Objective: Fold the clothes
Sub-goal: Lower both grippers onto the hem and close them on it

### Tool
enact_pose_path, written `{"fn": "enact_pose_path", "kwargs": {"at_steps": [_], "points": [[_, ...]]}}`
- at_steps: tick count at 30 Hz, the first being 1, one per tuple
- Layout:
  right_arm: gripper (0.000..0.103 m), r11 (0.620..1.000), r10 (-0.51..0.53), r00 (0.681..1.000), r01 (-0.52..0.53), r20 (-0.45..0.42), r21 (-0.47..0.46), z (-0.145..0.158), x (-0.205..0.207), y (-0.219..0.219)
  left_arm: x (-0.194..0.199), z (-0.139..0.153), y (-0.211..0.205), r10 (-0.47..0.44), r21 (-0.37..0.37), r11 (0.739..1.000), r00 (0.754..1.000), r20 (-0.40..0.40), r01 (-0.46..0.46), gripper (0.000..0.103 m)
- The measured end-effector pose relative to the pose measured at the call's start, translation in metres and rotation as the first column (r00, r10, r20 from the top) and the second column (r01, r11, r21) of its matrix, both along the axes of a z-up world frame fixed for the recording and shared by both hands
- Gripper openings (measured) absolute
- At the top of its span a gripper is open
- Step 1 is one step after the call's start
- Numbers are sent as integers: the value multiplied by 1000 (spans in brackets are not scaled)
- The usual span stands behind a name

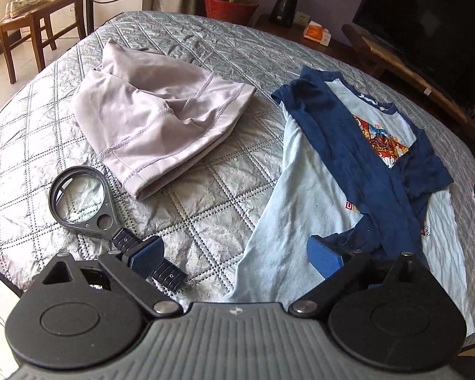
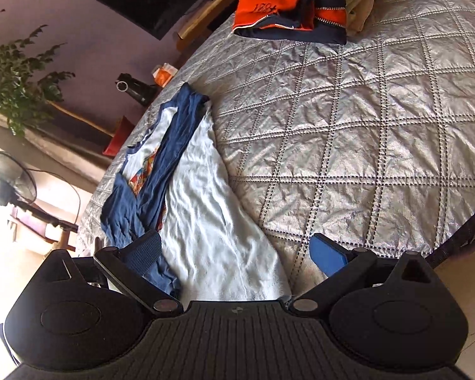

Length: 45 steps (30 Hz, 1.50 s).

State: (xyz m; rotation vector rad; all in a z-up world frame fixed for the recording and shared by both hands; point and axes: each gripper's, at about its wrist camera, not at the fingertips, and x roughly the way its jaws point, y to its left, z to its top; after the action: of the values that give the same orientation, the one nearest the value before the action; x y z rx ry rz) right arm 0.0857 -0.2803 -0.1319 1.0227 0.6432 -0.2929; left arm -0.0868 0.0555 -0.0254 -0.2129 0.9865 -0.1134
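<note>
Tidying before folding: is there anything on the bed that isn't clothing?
Yes: a magnifying glass lies on the quilt, below the folded grey garment and left of the blue-and-white shirt. It is the only non-clothing item there.

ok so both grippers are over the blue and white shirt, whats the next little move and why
Probably lower both and close on the near hem. The left gripper and right gripper are open and empty above the bottom edge of the shirt, whose navy sleeves are already folded across the front. Gripping the hem would let it be folded up toward the collar.
</note>
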Motion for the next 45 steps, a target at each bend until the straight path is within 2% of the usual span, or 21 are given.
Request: {"fn": "enact_pose_path", "kwargs": {"at_steps": [7,12,22,28,30,33,36,41,44,45], "points": [[102,999,42,998,-43,41,27,-16,11,0,16,-17,12,35,-129,991,998,-43,-41,96],[102,997,62,996,-66,67,51,-20,11,-1,21,-35,26,9,-305,951,993,-119,-45,92],[102,987,110,987,-122,116,101,-26,10,1,4,-31,13,-69,-313,950,989,-132,24,97],[102,980,137,977,-158,161,124,-31,10,4,-4,-34,16,-72,-356,934,985,-158,11,97],[98,978,141,975,-164,170,130,-32,11,5,-4,-34,14,-70,-355,935,985,-157,10,98],[84,974,158,975,-180,158,138,-35,14,7,-2,-33,12,-63,-348,938,986,-156,5,99],[84,970,148,972,-179,182,166,-38,11,5,-1,-34,9,-56,-343,939,987,-151,0,99],[82,987,139,978,-150,154,62,-32,5,7,-1,-34,4,-57,-319,948,989,-133,12,95],[76,979,200,974,-194,103,-63,-24,8,20,-2,-33,-2,-66,-275,961,990,-121,31,91],[71,977,199,977,-191,83,-89,-22,8,22,-3,-32,-4,-74,-254,966,991,-116,42,90]]}}
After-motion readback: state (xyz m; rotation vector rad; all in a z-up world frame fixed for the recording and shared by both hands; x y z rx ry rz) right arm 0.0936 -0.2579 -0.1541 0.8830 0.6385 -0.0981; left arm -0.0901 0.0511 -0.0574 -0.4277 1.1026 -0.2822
